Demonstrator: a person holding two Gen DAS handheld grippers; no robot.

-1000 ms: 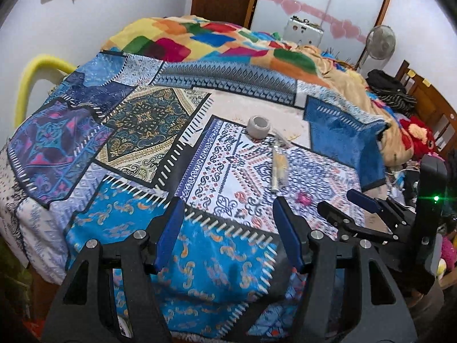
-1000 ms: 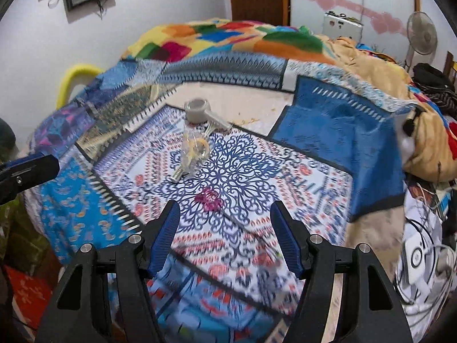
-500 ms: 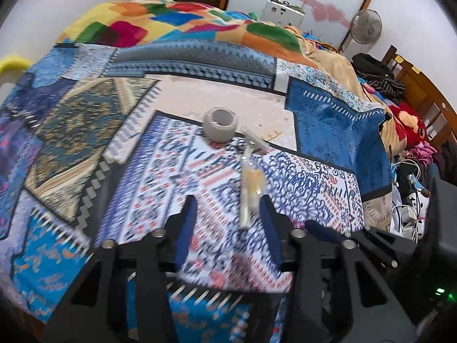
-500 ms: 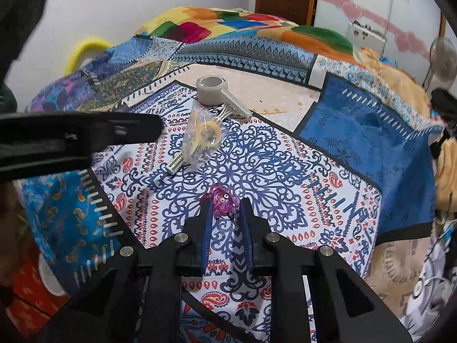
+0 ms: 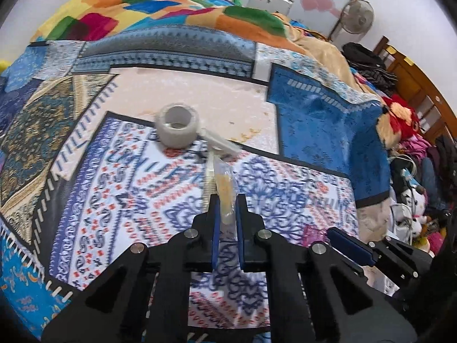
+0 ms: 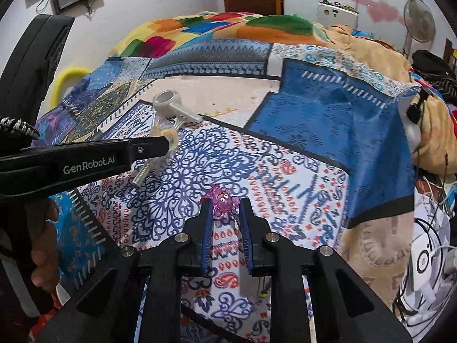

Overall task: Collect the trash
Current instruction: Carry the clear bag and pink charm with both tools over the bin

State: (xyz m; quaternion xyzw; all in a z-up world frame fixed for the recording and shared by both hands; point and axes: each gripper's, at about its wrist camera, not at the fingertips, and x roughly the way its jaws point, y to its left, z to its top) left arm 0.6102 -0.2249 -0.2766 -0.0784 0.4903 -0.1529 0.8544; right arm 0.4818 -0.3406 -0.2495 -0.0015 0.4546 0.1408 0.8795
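A clear plastic packet (image 5: 224, 191) with something yellowish inside lies on the patterned bedspread (image 5: 128, 188). My left gripper (image 5: 227, 201) is shut on its near end, jaws closing to a narrow slit around it; from the right wrist view this gripper (image 6: 161, 145) reaches in from the left over the packet (image 6: 162, 133). A small purple octopus-shaped piece (image 6: 221, 198) sits between the pads of my right gripper (image 6: 225, 204), which is shut on it. The right gripper (image 5: 347, 241) also shows low on the right in the left wrist view, by a pink scrap (image 5: 312, 233).
A grey tape roll (image 5: 177, 127) and a white plastic stick (image 5: 221, 143) lie just beyond the packet. A ridged white strip (image 6: 141, 174) lies under the left gripper. A hand (image 6: 42, 228) holds that gripper. Cables and soft toys (image 5: 400, 120) crowd the bed's right edge.
Both grippers moved forward and down over the bedspread. The left one came in from the near edge and shut on the clear packet. The right one shut on the purple piece.
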